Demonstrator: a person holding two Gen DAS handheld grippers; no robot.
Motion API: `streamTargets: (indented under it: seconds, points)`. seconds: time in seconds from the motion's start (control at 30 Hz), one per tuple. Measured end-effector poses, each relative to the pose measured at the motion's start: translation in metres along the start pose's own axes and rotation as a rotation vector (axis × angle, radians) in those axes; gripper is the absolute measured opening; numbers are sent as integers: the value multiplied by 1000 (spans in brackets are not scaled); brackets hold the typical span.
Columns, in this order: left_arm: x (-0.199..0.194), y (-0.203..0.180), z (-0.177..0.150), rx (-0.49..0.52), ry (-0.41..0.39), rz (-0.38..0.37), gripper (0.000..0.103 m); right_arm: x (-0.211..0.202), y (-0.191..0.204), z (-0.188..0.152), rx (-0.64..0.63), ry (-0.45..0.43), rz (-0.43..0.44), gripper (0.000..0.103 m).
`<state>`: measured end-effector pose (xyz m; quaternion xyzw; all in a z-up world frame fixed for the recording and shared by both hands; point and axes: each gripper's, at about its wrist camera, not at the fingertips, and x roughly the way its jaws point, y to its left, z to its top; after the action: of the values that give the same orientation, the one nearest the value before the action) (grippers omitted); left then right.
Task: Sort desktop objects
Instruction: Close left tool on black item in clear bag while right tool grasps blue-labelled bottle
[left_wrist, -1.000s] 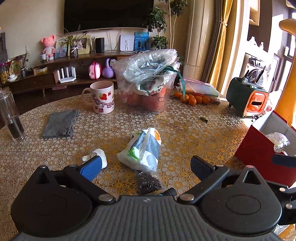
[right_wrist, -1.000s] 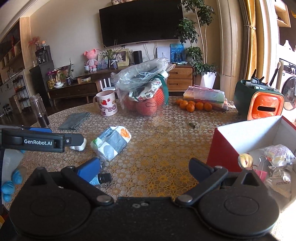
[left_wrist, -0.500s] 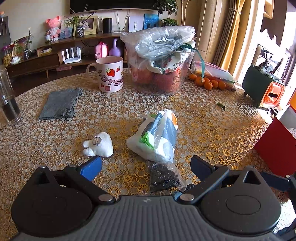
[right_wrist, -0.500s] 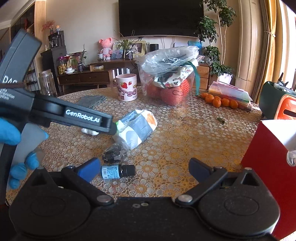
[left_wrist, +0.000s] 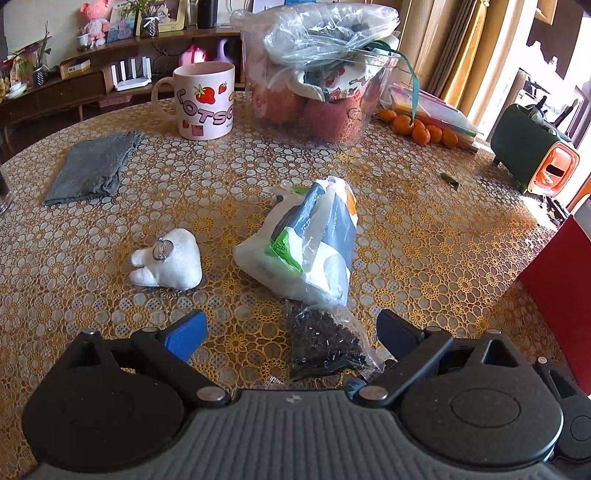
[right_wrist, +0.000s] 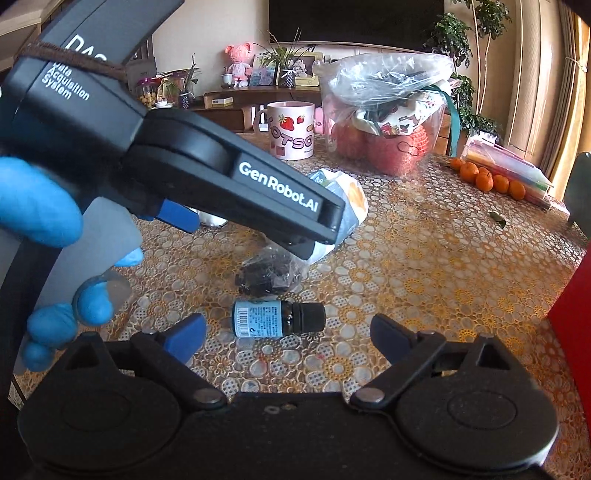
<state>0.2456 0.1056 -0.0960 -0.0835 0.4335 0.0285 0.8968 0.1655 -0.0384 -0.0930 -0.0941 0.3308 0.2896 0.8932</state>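
Currently, by my count, sorting is well short of finished: 4 loose items lie on the table (left_wrist: 424, 236).

- My left gripper (left_wrist: 291, 330): fingers spread wide, holding nothing, low over the table, with the bead bag between the tips.
- My right gripper (right_wrist: 288, 328): fingers spread wide, holding nothing, with the vial lying between the tips but untouched.
- Bead bag (left_wrist: 325, 341): small clear bag of dark bits, flat on the table, touching the near end of the pouch. Unsorted.
- Pouch (left_wrist: 306, 243): white plastic packet with green, grey and orange print, mid-table, just beside the tooth. Unsorted.
- Tooth (left_wrist: 168, 260): white tooth-shaped trinket with a metal ring, on its side. Unsorted.
- Vial (right_wrist: 275, 318): small dark bottle, pale blue label, black cap, on its side, near the bead bag. Unsorted.
- Red box (left_wrist: 561, 280): at the right edge of both views, well apart from the loose items; I judge it the bin for sorted things, but its contents are out of view.
- Mug (left_wrist: 205, 101), grey cloth (left_wrist: 90, 168), tub (left_wrist: 314, 74) of wrapped goods, oranges (left_wrist: 421, 127): at the far side; whether they belong to the sort I cannot tell.
- Judgement: 2 pickups are lined up, 1 per gripper; neither is made yet.
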Motion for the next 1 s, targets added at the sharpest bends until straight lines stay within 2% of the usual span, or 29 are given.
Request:
streamTargets:
  seconds: [0.17,0.2,0.23,0.37,0.7,0.77,1.0]
  points:
    - [4,-1,-2,1,-6,-6,89,9,3,-2,-18,10,2,91]
    - [4,-2,-2,3,-11,-8,80,11,3,-2,-20,12,0,90]
    - [3,-4,-3,16,-14,-11,75,12,4,-2,-21,17,-1,86]
    - [5,-9,-5,43,-7,-27,70,17,3,-2,-19,34,-1,81]
    - [11,-9,-9,38,19,-81,41,20,4,-2,-39,36,6,64]
    - [10,-10,-9,42,16,-78,40,19,4,0,-38,36,15,61]
    - [6,-10,-9,29,11,-75,33,13,-2,-3,-34,42,9,60]
